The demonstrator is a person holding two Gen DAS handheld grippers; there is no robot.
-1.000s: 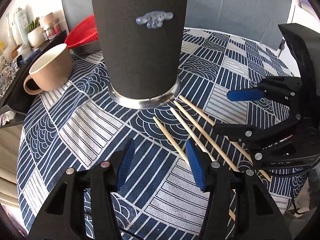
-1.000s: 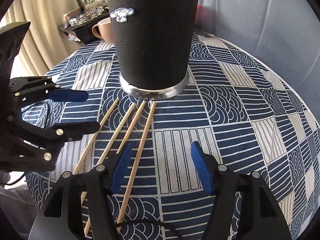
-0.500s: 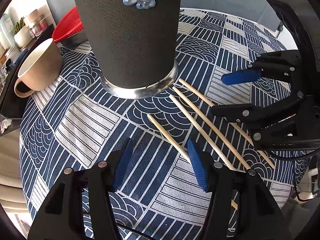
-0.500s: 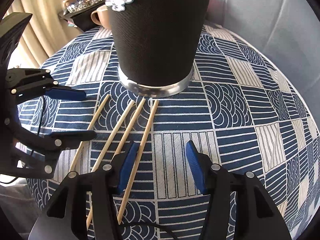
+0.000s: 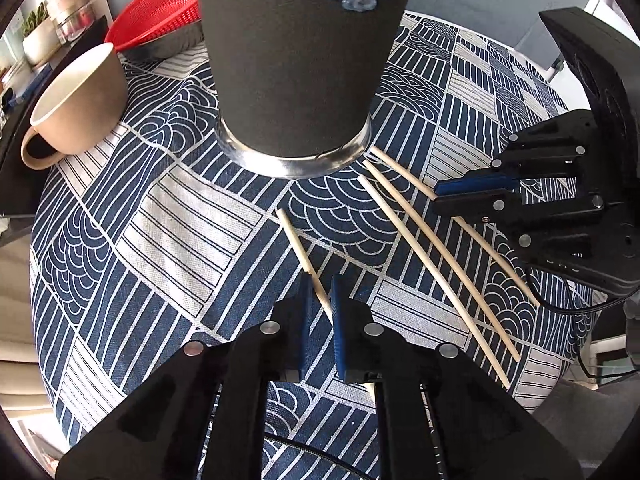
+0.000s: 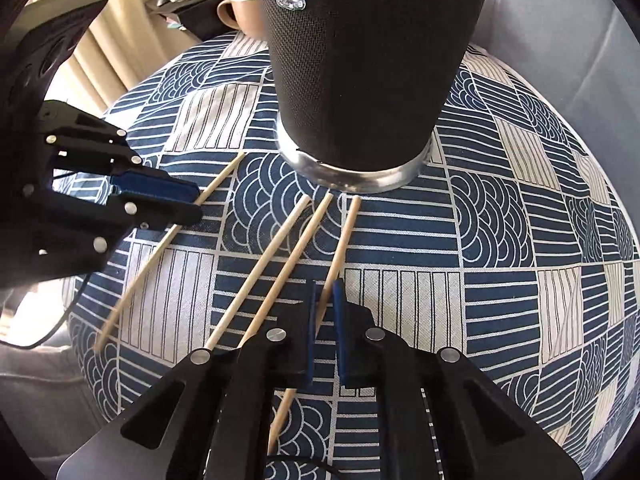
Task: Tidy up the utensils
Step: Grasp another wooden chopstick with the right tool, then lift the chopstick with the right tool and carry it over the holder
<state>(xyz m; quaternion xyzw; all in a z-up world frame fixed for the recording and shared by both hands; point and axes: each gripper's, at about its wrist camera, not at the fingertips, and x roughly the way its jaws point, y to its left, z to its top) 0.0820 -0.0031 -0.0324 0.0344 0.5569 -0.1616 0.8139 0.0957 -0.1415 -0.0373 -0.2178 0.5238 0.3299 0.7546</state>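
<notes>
Several wooden chopsticks lie on the patterned tablecloth in front of a tall black holder (image 5: 296,52) with a metal base, also in the right wrist view (image 6: 368,60). My left gripper (image 5: 320,300) is shut on the leftmost chopstick (image 5: 298,246), which still lies on the cloth. My right gripper (image 6: 325,304) is shut on the rightmost chopstick (image 6: 344,232). Two chopsticks (image 5: 420,240) lie between them. Each gripper shows in the other's view: the right one (image 5: 472,196), the left one (image 6: 160,196).
A beige mug (image 5: 76,100) stands left of the holder. A red basket (image 5: 160,20) sits behind it, with jars and a plant on a shelf at far left. The round table edge (image 5: 560,364) falls away at right. Curtains hang behind the table in the right wrist view.
Both grippers have moved down to the cloth and closed, each on one chopstick. They were open and above the sticks before.
</notes>
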